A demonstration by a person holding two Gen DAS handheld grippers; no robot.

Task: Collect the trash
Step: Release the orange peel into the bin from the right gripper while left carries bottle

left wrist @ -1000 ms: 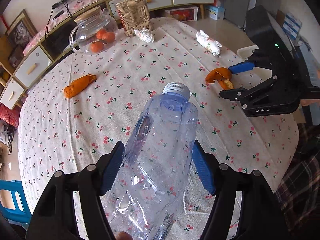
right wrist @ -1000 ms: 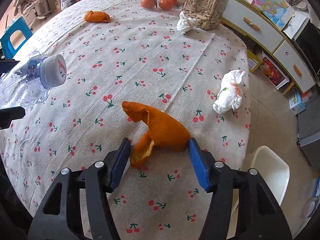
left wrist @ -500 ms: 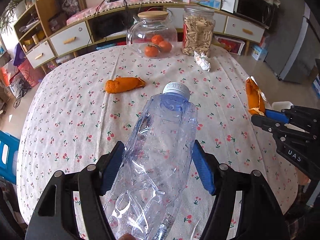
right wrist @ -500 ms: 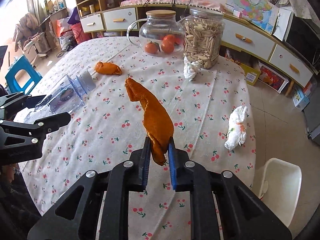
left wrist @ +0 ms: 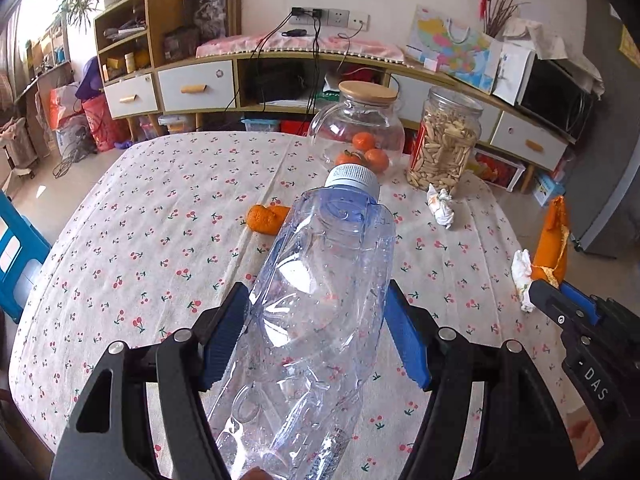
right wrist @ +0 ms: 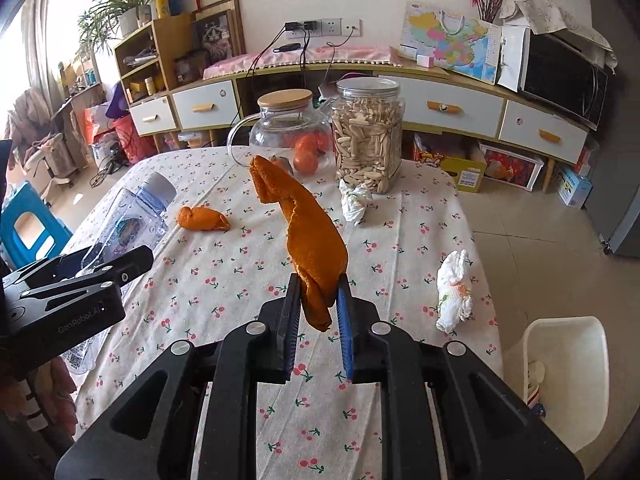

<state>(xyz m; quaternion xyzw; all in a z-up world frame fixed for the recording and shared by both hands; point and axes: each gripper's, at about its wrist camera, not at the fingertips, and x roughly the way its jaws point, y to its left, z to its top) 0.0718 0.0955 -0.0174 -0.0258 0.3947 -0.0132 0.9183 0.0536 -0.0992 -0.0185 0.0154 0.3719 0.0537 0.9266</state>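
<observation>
1. While the left wrist view fills its middle with the crushed clear plastic bottle with a white cap (left wrist: 320, 312), held off the surface between the blue pads of the left gripper (left wrist: 316, 336), the right wrist view shows that same bottle only from the side at its left edge.
2. Only the right wrist view shows the white plastic bin (right wrist: 560, 376) on the floor beside the surface, and the long curled orange peel (right wrist: 308, 240) pinched upright in the right gripper (right wrist: 318, 316), whose jaws are nearly together on the peel's lower end.
3. From the left wrist view that peel is a small orange strip at the far right, above the right gripper's black frame.
4. The left jaws stand fairly wide, pressed against both flanks of the bottle.
5. The round surface wears a white cloth printed with red cherries (right wrist: 400, 240). On it lie a second orange peel (right wrist: 202, 219), a crumpled white tissue (right wrist: 354, 200) just beside the clear jar of pale seeds (right wrist: 368, 140), and another crumpled tissue (right wrist: 454, 292) near the right edge. A glass jug with a wooden lid (right wrist: 290, 132) holds oranges.
6. Behind stand a low cabinet with white drawers (right wrist: 204, 108), a shelf unit, potted plants and a microwave.
7. Both grippers point down and forward over the surface, left beside right.
</observation>
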